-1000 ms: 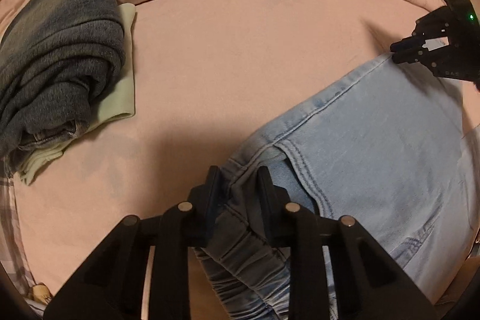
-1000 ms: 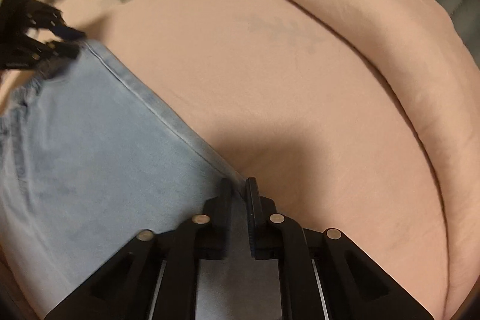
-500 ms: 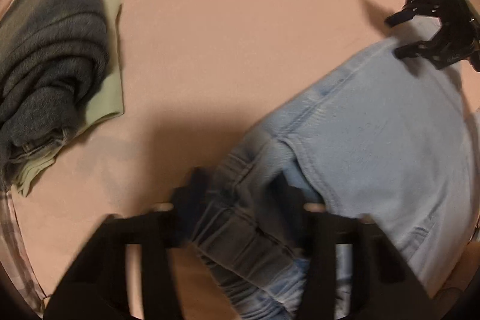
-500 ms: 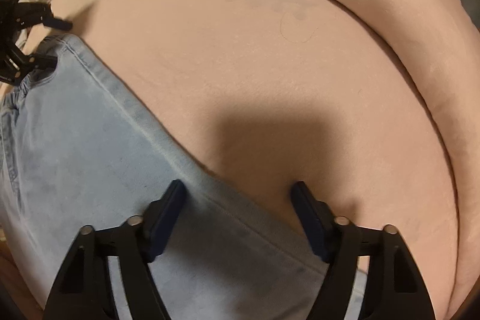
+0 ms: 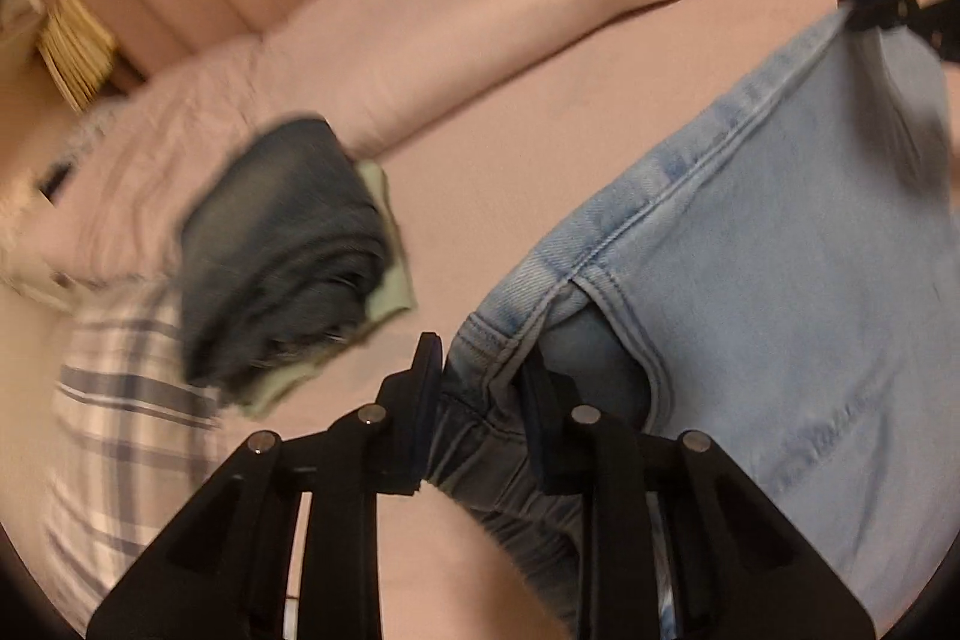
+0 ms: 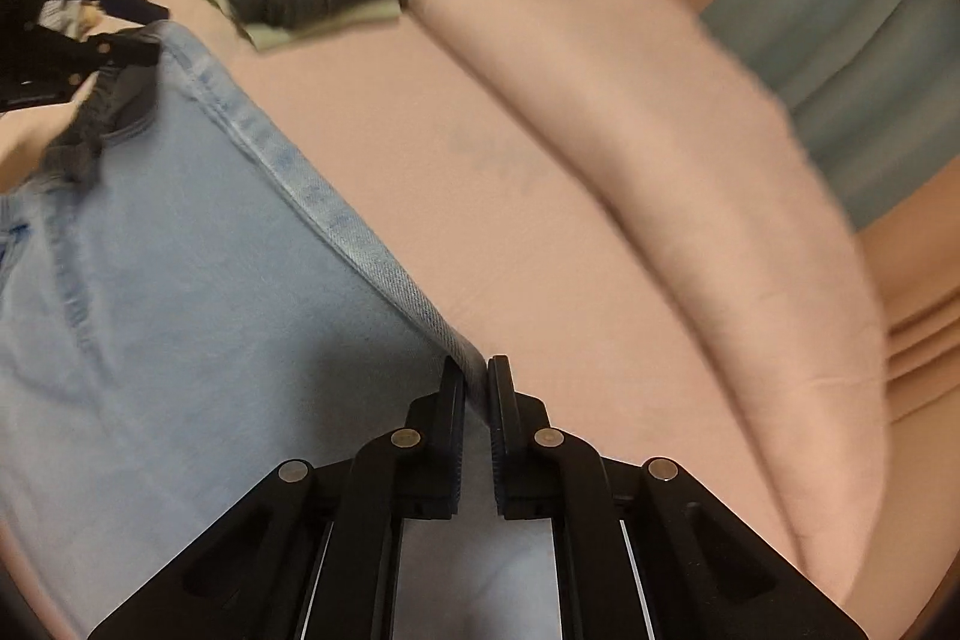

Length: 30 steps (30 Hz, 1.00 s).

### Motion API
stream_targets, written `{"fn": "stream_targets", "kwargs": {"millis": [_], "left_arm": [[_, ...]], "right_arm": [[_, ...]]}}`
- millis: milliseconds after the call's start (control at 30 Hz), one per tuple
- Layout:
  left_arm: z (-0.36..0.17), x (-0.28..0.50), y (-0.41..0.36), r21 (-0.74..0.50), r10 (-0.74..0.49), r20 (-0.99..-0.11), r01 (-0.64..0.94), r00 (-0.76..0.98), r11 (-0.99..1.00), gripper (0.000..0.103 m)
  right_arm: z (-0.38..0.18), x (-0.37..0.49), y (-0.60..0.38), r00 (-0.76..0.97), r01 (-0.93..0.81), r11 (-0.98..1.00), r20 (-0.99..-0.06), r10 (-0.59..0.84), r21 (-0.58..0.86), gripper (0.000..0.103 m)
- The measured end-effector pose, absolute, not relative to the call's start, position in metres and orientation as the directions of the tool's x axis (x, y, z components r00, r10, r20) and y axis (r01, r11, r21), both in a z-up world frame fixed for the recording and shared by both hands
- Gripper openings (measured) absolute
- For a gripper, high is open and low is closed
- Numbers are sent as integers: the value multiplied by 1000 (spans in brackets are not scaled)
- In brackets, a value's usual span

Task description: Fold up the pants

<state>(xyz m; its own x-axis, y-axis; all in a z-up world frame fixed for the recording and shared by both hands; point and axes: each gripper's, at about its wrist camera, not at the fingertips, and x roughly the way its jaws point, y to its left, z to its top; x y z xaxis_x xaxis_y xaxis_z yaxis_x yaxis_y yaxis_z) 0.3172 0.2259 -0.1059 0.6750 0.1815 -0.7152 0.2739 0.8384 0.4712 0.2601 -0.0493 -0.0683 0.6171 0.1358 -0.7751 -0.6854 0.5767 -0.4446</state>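
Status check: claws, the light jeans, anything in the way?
Both claws just re-closed: left claw clamped on light jeans at the waistband, right claw on their side seam. Folded dark jeans lie apart on the bed.

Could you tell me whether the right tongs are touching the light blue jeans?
Touching. In the right wrist view, the right tongs are closed on the seamed edge of the light blue jeans, denim pinched between both pads with no gap.

Light blue pants are plainly denim, a matt twill weave with raised stitched seams and a gathered waistband. Under them, the pink bedsheet looks soft, smooth, matt cloth. Dark folded jeans show faded denim; the grippers' fingers are matt black plastic with shiny metal pins.
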Motion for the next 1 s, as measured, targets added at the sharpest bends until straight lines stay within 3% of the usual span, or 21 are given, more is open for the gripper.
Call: {"fn": "stream_targets", "kwargs": {"millis": [167, 300, 633, 733, 967, 1000], "left_arm": [[-87, 236, 219, 511, 144, -635, 273, 759, 815, 25], [-99, 180, 203, 588, 139, -585, 300, 799, 751, 25], [-180, 94, 187, 636, 167, -634, 385, 755, 669, 25], [-195, 83, 181, 673, 178, -616, 395, 767, 625, 25], [-176, 88, 186, 619, 150, -624, 369, 767, 694, 25], [-175, 88, 186, 613, 148, -626, 366, 766, 700, 25]], "right_arm": [[-39, 197, -83, 690, -661, 548, -703, 174, -513, 7], [-41, 140, -90, 687, -677, 520, -701, 192, -521, 7], [-132, 51, -99, 529, -805, 412, -830, 174, -427, 6], [-154, 45, -96, 469, -836, 403, -867, 170, -373, 1], [-128, 47, -97, 493, -815, 458, -840, 227, -355, 2], [-124, 49, -101, 514, -800, 473, -829, 221, -370, 7]]}}
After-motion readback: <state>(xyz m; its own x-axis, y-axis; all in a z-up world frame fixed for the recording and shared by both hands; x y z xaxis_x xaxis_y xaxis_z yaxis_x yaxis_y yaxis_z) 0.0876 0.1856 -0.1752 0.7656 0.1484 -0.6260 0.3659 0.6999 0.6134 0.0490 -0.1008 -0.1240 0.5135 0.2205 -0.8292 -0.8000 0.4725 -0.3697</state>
